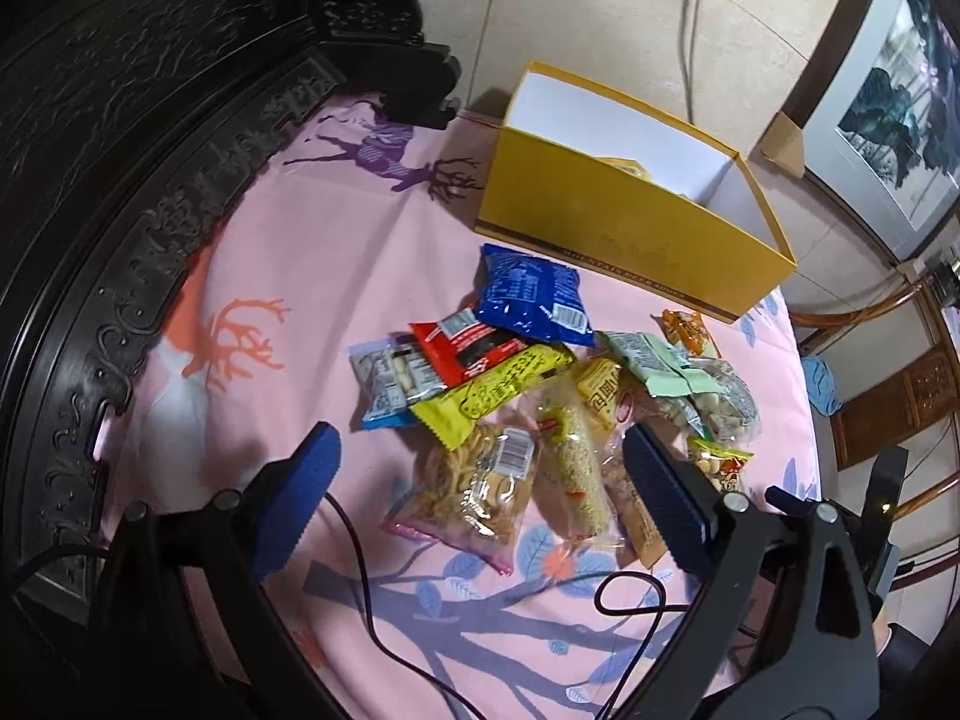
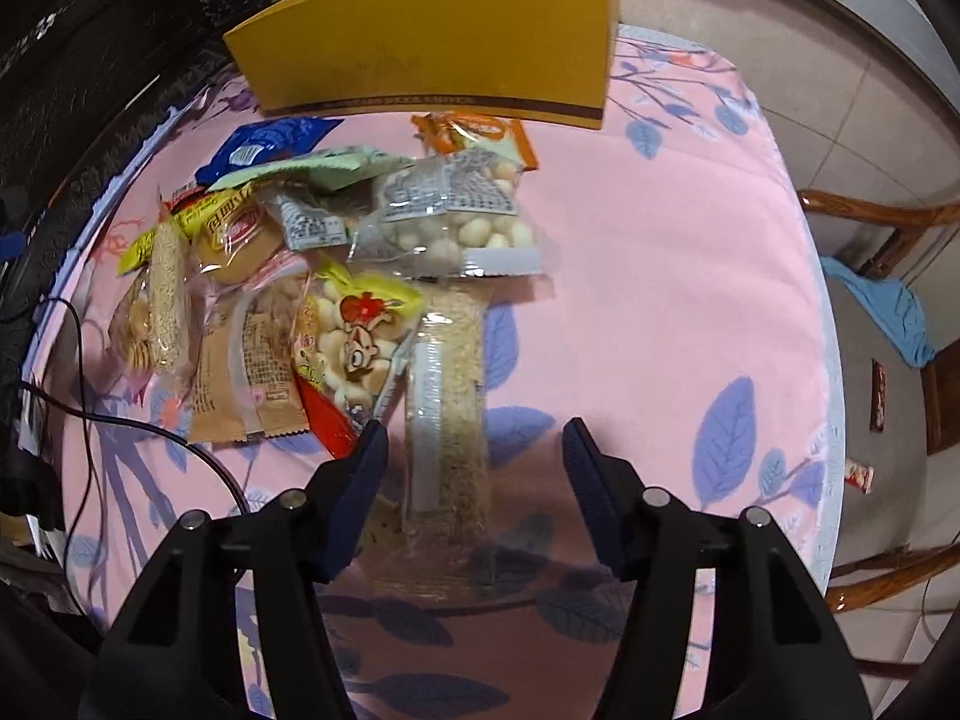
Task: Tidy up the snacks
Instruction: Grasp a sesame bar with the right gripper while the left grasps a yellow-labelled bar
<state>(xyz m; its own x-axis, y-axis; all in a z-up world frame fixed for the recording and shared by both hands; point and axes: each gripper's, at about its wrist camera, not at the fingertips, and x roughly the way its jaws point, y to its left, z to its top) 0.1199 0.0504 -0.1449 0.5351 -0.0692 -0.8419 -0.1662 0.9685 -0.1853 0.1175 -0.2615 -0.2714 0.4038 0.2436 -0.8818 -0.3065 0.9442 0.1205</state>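
Note:
A pile of snack packets lies on a pink tablecloth [image 1: 288, 276]. A yellow open box [image 1: 630, 228] stands behind the pile, also in the right wrist view [image 2: 432, 42]. My left gripper [image 1: 480, 450] is open above a clear bag of fried sticks [image 1: 474, 492] and a long sesame bar [image 1: 570, 468]. A blue packet [image 1: 534, 291] lies near the box. My right gripper [image 2: 474, 444] is open, its fingers on either side of a long clear-wrapped cereal bar [image 2: 447, 408]. A bag of white balls [image 2: 456, 222] lies further ahead.
A dark carved wooden bed frame [image 1: 120, 150] runs along the left. Black cables [image 1: 360, 588] cross the cloth near me. Wooden chairs [image 2: 888, 222] stand to the right, one with a blue cloth [image 2: 888, 312]. Two small packets [image 2: 879, 402] lie on a chair seat.

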